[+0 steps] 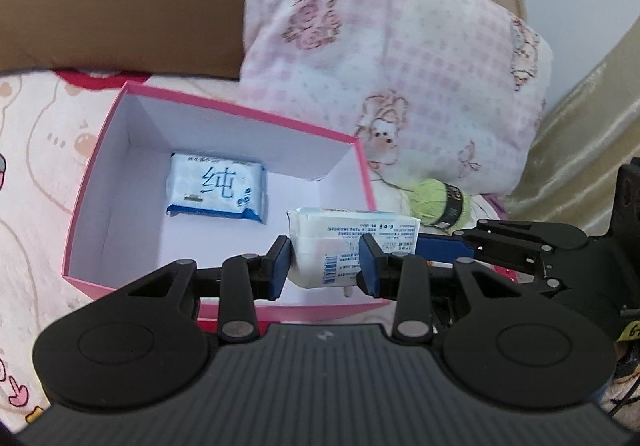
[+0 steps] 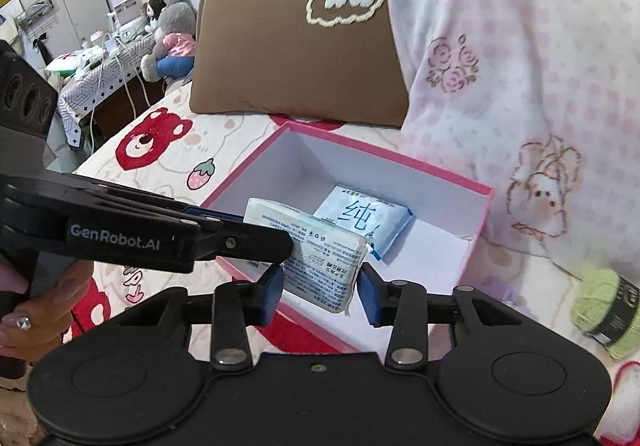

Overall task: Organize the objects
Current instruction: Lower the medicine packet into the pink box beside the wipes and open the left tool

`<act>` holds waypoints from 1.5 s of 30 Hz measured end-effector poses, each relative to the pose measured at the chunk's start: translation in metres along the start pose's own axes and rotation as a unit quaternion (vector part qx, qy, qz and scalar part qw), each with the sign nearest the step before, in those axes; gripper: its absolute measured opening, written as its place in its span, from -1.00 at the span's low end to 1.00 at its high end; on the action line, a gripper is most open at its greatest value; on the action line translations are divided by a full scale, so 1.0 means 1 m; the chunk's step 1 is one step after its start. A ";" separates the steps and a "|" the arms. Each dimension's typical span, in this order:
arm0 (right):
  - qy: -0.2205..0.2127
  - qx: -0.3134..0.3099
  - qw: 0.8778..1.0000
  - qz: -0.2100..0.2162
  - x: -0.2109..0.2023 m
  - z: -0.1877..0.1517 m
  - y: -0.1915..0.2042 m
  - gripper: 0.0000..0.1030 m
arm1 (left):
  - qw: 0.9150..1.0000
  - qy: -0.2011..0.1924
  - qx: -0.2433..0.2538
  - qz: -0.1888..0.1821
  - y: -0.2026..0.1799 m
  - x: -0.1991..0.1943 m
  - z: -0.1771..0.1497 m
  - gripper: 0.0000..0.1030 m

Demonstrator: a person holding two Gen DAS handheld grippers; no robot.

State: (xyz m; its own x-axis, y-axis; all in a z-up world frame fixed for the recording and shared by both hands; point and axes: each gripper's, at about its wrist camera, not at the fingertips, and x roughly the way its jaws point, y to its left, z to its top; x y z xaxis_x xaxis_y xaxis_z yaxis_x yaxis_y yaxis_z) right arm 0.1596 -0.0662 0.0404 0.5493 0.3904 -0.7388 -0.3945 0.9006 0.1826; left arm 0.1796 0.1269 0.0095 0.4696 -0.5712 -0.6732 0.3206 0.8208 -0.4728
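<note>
Bed w/ cartoon sheet [image 1: 36, 149], brown pillow [image 1: 120, 5] at top left, pink check blanket [image 1: 400, 65] at right. Pink box [image 1: 224, 107] open on the sheet, white inside. Blue pack [image 1: 216, 185] flat on the box floor, mid-left of L view. Green yarn ball [image 1: 440, 201] on the bed just right of the box, not in it.

White pack [image 1: 320, 250] up in the air over the near right corner of the box, not yet down inside. Long side runs across L view, from center out to the right. Near end pinched in left gripper [image 1: 325, 266], fingers narrow and tight on it. Other end reaches toward the 2nd tool coming in from the right edge.

In R view: pack sits right btw the fingers of right gripper [image 2: 320, 294], blue pads close on both sides. Touching or a tiny gap? Can't tell. Left tool crosses in from the left edge, a hand [image 2: 36, 306] low left.

Both tools tipped down toward the box. Empty floor lies just ahead and below the pack, beside the blue one, so prob. a short drop next.
</note>
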 end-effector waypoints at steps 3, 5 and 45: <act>0.008 0.009 1.000 0.013 0.019 0.002 -0.006 -0.19 | 1.000 0.002 -0.007 0.007 0.014 0.010 0.001 -0.32; 0.015 0.018 1.000 0.020 0.032 0.004 -0.011 -0.22 | 1.000 0.002 -0.004 0.013 0.022 0.018 0.001 -0.32; 0.126 0.114 0.984 0.049 0.170 0.007 -0.055 -0.49 | 0.998 0.017 -0.012 0.059 0.098 0.090 0.003 -0.45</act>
State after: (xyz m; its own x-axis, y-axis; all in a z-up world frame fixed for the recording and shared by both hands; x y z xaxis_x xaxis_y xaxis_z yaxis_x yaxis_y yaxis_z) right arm 0.2804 -0.0482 -0.0908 0.3051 0.4442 -0.8424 -0.2455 0.8913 0.3811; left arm 0.2563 0.1559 -0.0959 0.4742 -0.4714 -0.7436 0.2459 0.8819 -0.4022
